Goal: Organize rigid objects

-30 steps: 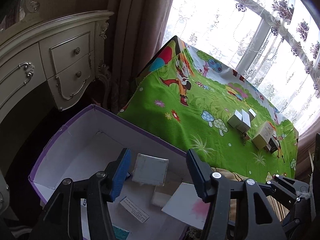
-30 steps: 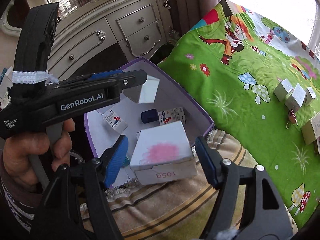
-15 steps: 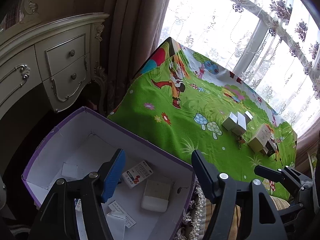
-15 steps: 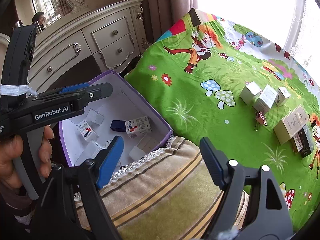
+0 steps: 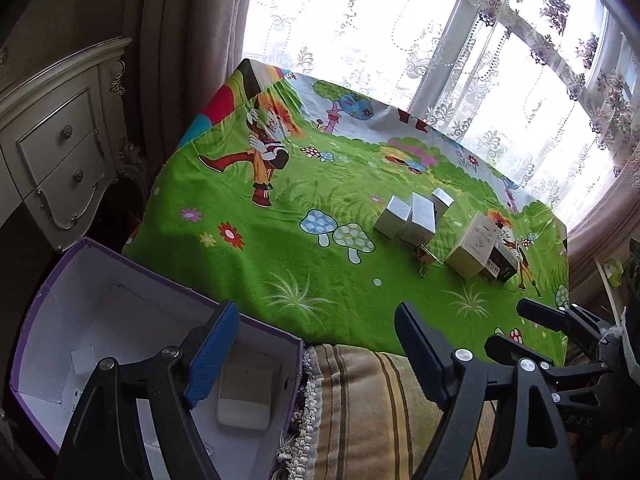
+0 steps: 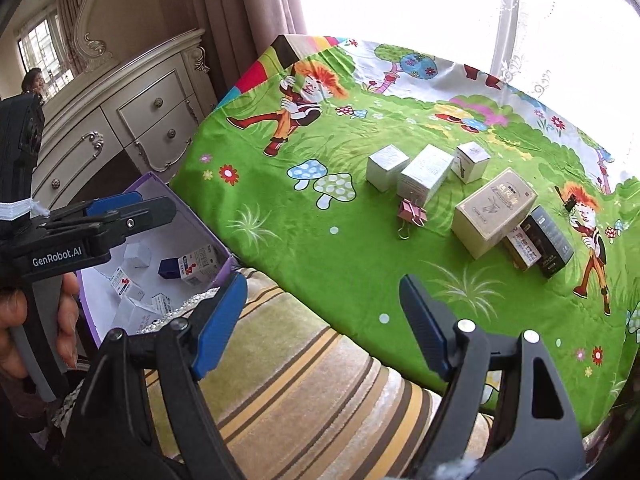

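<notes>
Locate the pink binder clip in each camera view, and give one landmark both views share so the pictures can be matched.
Left wrist view: pink binder clip lies right of centre on the green cloth, just below the middle silver box.
Right wrist view: pink binder clip lies centre-right, just below that same silver box, left of the beige box.
Shared landmark: the pair of mushrooms printed on the cloth, left of the clip in both.

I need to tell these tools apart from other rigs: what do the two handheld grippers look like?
Both are black plastic. The right gripper has blue pads and silver screws. The left gripper has blue pads too, white "GenRobot.AI" lettering and a white band round its body.
</notes>
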